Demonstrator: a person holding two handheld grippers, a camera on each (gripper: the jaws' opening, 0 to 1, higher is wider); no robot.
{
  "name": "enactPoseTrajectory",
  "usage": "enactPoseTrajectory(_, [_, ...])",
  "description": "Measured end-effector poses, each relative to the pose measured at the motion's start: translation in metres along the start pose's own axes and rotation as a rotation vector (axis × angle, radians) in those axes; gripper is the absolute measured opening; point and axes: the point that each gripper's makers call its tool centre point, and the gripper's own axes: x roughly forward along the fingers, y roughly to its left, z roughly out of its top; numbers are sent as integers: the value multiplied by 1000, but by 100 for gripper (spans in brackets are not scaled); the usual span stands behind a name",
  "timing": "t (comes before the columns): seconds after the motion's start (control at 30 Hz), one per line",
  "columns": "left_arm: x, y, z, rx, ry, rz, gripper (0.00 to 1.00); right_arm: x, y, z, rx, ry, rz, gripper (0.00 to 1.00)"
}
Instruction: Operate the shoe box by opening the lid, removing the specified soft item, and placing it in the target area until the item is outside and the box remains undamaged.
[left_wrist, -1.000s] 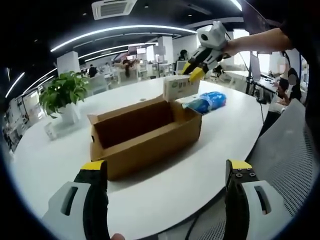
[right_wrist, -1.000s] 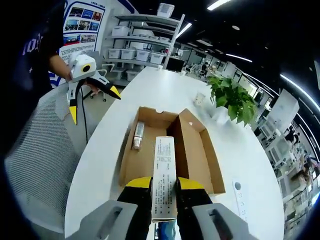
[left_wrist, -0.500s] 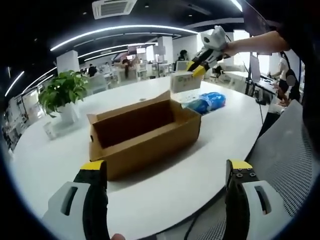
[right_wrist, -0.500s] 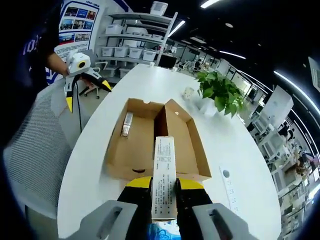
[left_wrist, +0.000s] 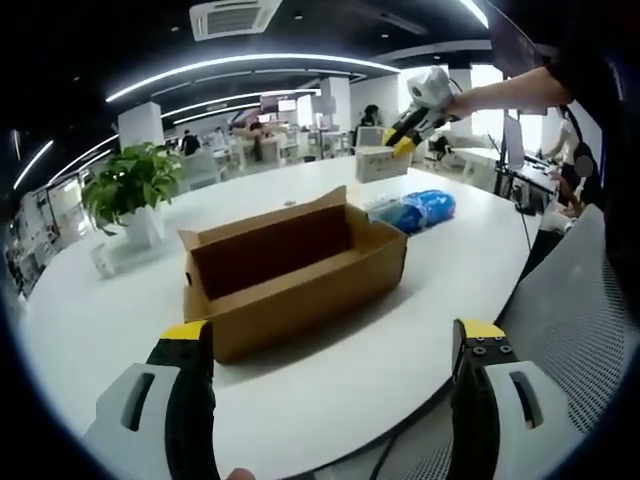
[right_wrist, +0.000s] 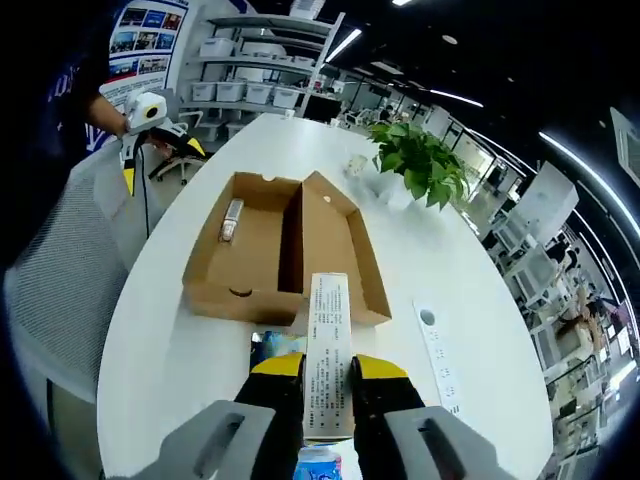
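Carton (right_wrist: 327, 355) farther from shoe box (right_wrist: 283, 250)

The narrow white carton (right_wrist: 327, 350) clamped in the right claw (right_wrist: 327, 375) carries columns of small dark print along its upper face, too fine to read. A wall poster (right_wrist: 142, 37) behind the person bears coloured panels and lettering, also illegible. Nothing on the cardboard shoe box (right_wrist: 285, 250) can be read.
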Motion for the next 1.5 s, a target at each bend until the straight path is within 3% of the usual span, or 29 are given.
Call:
enactPoseTrajectory(0.53, [2,0,-8,19,43,3,99,-4,-35,-48,12,54,-33,13])
enactPoseTrajectory(0.7, [3,2,-11,19,58,9,99,0,-43,-74,5,104,-25,13])
enactPoseTrajectory(1.2, [5,3,-16,19,91,14,99,17,-51,-140,-9,239,19,13])
enactPoseTrajectory(1.5, [4,4,-18,14,98,19,99,23,-48,-164,25,269,37,13])
